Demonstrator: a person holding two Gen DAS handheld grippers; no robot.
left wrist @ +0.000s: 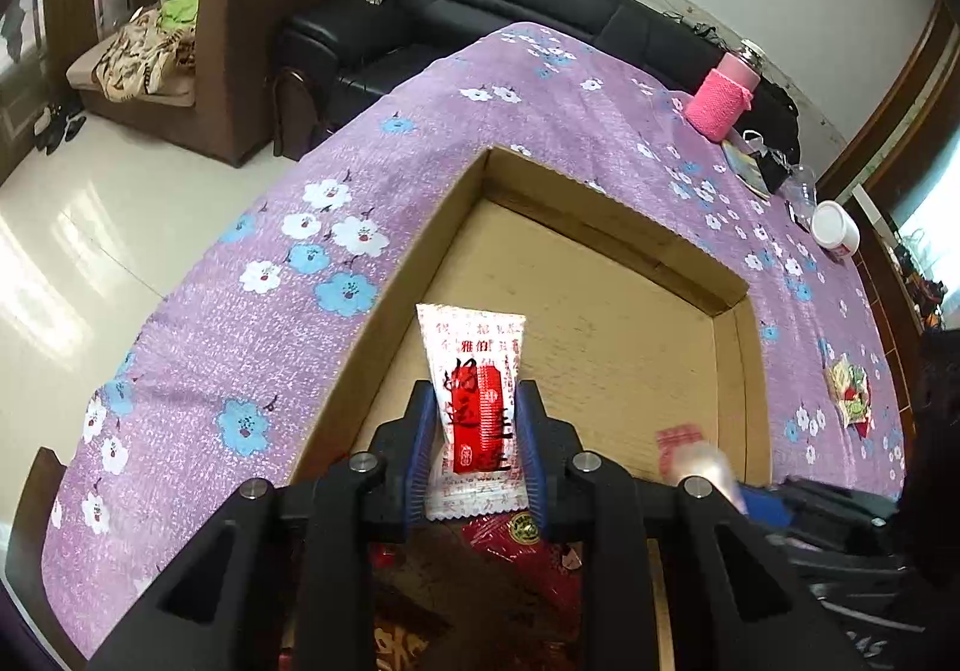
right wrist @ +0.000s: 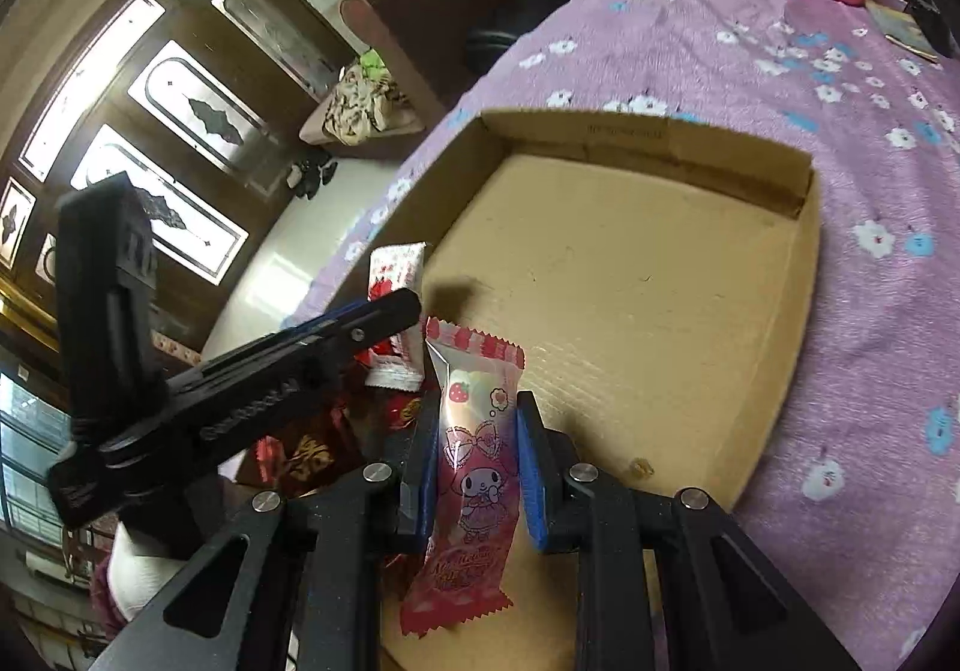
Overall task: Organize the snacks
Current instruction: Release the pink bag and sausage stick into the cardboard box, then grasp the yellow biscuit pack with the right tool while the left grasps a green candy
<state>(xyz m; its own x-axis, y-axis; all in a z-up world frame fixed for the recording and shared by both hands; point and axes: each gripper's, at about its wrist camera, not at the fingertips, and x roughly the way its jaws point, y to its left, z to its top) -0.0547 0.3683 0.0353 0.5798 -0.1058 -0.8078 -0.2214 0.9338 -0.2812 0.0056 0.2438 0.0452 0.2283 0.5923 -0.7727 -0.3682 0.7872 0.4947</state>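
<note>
While both claws hang over the near edge of the cardboard box (right wrist: 660,311), each is clamped on one snack, apparently to carry it into the box and lay it in order. Nearest in the right wrist view, the right claw (right wrist: 477,458) has its blue ribbed pads drawn in against the sides of a pink cartoon candy packet (right wrist: 474,467), a slim, glossy plastic sachet with a strawberry print and zigzag-cut ends; it stands upright between the pads, its lower end hanging free below them. Just to its left, the left claw (left wrist: 477,449) is likewise almost closed, pinching a red-and-white snack sachet (left wrist: 477,401) by its long sides, so that the crimped top sticks out ahead of the fingertips. Under that claw, in the near corner of the box, lie crinkly red foil packets (left wrist: 522,545), probably sorted already. Beyond them the box floor is bare, matte brown board with low, straight walls, leaving plenty of room. The box rests on a surface covered by a fuzzy purple cloth (left wrist: 252,347) printed with white and blue flowers. One more snack packet (left wrist: 847,392) lies on the cloth by the right edge, well apart from the box, and a pink knitted bottle sleeve (left wrist: 720,101) stands at the far edge.
</note>
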